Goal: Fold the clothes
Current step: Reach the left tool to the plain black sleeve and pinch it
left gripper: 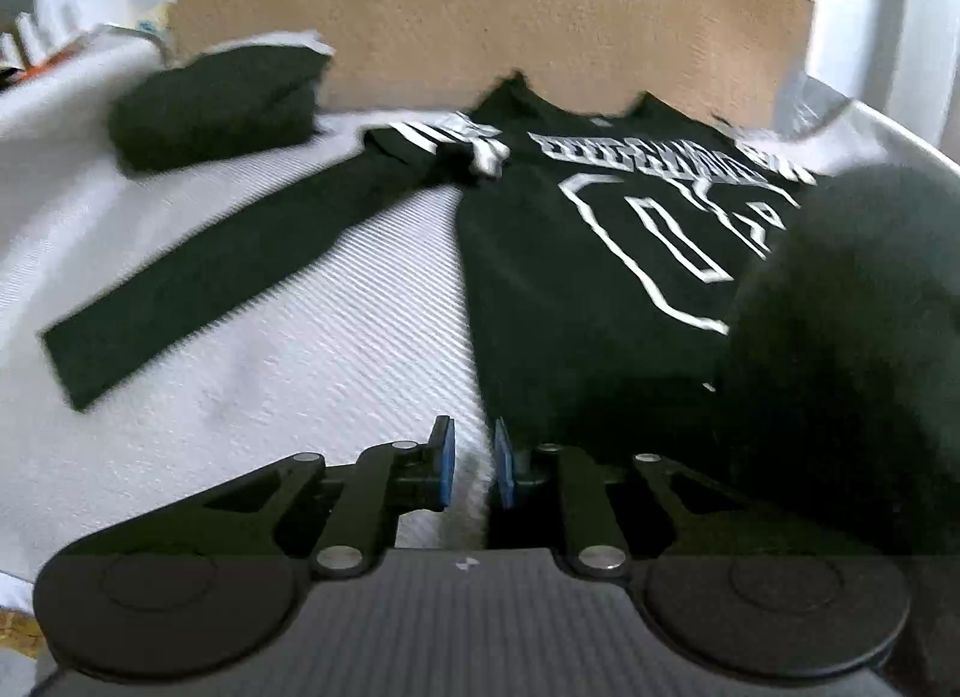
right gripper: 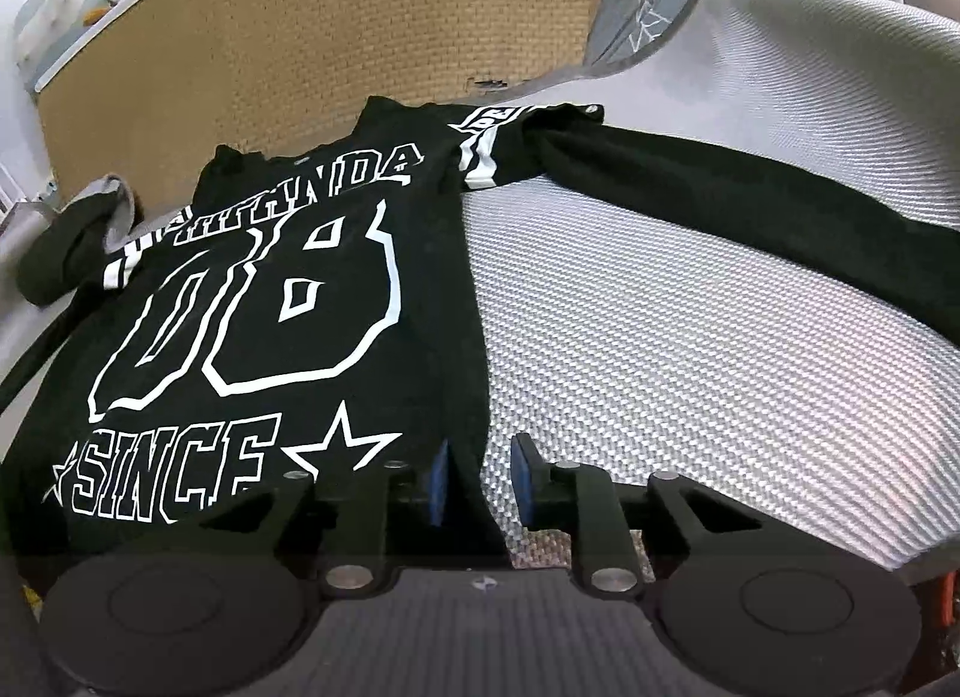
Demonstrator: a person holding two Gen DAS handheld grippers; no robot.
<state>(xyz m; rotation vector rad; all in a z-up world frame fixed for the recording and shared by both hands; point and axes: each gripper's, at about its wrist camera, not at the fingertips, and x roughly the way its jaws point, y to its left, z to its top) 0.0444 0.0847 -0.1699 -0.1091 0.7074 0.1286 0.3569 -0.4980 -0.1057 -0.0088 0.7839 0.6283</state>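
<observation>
Left gripper (left gripper: 474, 466), bottom centre, stands slightly parted at the hem, empty. Right gripper (right gripper: 483, 481) likewise straddles the hem edge of the black long-sleeved shirt with white printed numerals (right gripper: 270, 289), unpinched. Shirt lies flat mid-frame on white woven bedding (right gripper: 690, 337), sleeves outspread: folding not begun. Dark folded garment (left gripper: 216, 103), upper left, appears finished.

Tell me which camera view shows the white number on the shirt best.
The right wrist view: the number on the shirt is whole and sharp there. The left wrist view shows it blurred and partly hidden behind a dark shape.

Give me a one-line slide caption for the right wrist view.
Right claw straddles the bottom side edge of the black long-sleeve shirt, spread print-up on the white bed cover.
</observation>
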